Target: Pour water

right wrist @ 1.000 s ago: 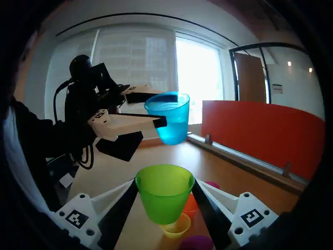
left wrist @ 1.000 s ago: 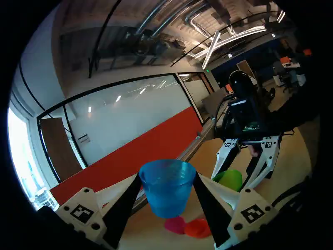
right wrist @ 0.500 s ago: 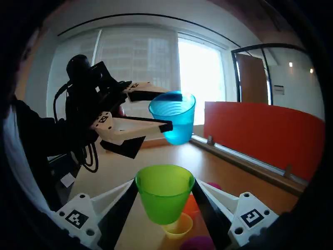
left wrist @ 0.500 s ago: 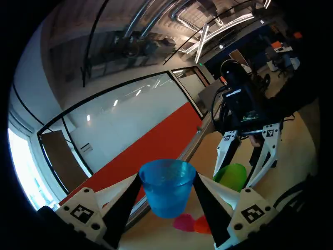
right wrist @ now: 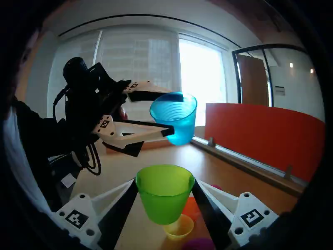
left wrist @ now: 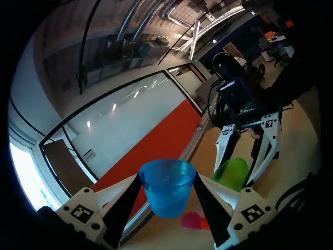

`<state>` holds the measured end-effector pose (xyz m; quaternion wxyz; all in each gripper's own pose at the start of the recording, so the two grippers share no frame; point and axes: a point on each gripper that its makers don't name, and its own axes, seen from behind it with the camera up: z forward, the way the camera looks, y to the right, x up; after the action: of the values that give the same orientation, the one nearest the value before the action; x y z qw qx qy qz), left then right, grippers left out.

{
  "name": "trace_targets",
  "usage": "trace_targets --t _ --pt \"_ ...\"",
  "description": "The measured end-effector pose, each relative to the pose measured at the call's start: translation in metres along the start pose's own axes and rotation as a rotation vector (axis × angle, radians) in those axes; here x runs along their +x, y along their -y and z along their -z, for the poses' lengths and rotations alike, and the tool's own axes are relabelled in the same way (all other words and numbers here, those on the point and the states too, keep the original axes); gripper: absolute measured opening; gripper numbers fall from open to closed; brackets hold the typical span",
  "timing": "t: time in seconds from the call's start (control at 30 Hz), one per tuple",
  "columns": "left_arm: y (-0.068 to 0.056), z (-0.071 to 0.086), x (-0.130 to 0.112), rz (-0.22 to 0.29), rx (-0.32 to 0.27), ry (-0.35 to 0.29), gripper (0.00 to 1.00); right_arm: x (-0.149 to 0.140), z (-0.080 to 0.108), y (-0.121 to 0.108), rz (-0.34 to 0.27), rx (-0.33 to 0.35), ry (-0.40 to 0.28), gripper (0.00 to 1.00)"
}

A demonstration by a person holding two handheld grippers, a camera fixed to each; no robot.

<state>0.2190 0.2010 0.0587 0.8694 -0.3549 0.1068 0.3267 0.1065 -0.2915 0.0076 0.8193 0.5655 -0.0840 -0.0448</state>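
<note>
In the left gripper view, the left gripper pinches a blue cup between its two fingers. Beyond it, the right gripper clamps a green cup the same way. A pink cup lies on the wooden table below, and a red panel runs under a glass wall. In the right gripper view, the blue cup hangs above and behind the green one, tipped so its mouth faces the camera. A yellow cup and an orange cup sit on the table underneath, and a bright window fills the back wall.
</note>
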Motion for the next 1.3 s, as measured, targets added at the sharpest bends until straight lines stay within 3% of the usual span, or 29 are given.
trace_targets --t 0.77,1.3 --pt "-0.005 0.006 0.004 -0.099 0.000 0.002 0.86 0.009 -0.004 0.003 0.017 0.003 0.005 0.92" --pt "-0.014 0.002 0.005 -0.195 -0.022 0.004 0.86 0.009 -0.007 0.003 0.021 0.000 0.001 0.92"
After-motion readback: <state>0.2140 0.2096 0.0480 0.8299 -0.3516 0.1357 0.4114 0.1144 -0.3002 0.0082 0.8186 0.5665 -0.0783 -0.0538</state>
